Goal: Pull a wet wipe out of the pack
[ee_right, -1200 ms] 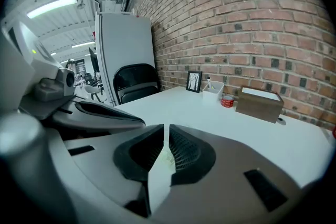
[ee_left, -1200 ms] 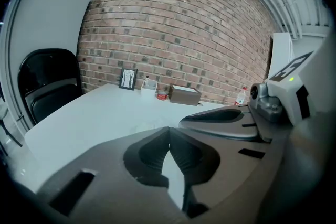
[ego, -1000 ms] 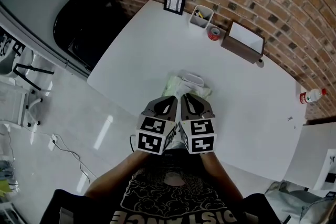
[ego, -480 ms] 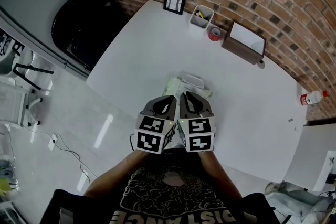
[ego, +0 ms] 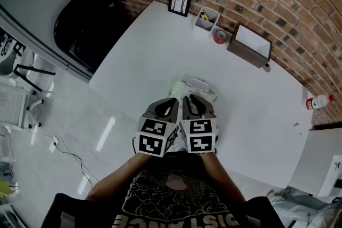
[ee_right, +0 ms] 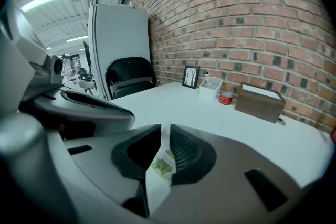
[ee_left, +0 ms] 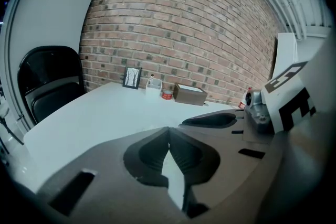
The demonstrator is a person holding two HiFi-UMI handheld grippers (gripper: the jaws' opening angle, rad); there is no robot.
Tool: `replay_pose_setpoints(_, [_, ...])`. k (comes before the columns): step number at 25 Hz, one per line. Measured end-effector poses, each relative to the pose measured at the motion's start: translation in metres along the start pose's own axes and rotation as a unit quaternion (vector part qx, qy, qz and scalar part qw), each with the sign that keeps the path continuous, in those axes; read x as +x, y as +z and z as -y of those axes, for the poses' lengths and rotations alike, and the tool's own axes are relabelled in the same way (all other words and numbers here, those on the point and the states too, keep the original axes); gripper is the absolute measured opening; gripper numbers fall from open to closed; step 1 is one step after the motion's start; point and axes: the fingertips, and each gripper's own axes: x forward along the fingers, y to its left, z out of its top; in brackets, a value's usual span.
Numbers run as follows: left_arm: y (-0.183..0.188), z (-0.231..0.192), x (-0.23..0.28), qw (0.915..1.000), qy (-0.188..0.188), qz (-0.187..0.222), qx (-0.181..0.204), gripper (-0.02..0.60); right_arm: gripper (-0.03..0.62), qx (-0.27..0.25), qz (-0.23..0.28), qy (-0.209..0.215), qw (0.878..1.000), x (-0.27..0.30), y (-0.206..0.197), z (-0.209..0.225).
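Just near the wet wipe pack (ego: 196, 84): left tongs (ee_left: 168, 131) closed, empty; right tongs (ee_right: 164, 131) a slit apart, empty.

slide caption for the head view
The left gripper and right gripper side by side over the wet wipe pack on a white table

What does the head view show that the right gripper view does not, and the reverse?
Only the head view shows the white lid on the pale green wet wipe pack and the glossy grey floor. Only the right gripper view shows the lit ceiling lamp and the right gripper's tongs, a narrow gap apart. Both show the white table, black chair, brown wooden box and black-framed picture.
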Motion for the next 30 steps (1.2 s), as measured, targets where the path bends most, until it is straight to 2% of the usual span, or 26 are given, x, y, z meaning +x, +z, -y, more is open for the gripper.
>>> replay_pose_setpoints(9, [0.000, 0.001, -0.002, 1.0000, -0.006, 0.000, -0.001, 0.012, 0.017, 0.011, 0.006, -0.011, 1.000, -0.001, 0.001, 0.005])
replay_pose_setpoints(18, [0.006, 0.007, -0.003, 0.9998, -0.014, 0.008, 0.005, 0.012, 0.015, 0.029, 0.031, -0.016, 0.999, -0.012, 0.009, 0.011])
replay_pose_setpoints(30, [0.014, 0.012, -0.009, 0.9995, -0.023, 0.020, 0.011, 0.012, 0.015, 0.023, 0.048, -0.033, 0.998, -0.027, 0.025, 0.019])
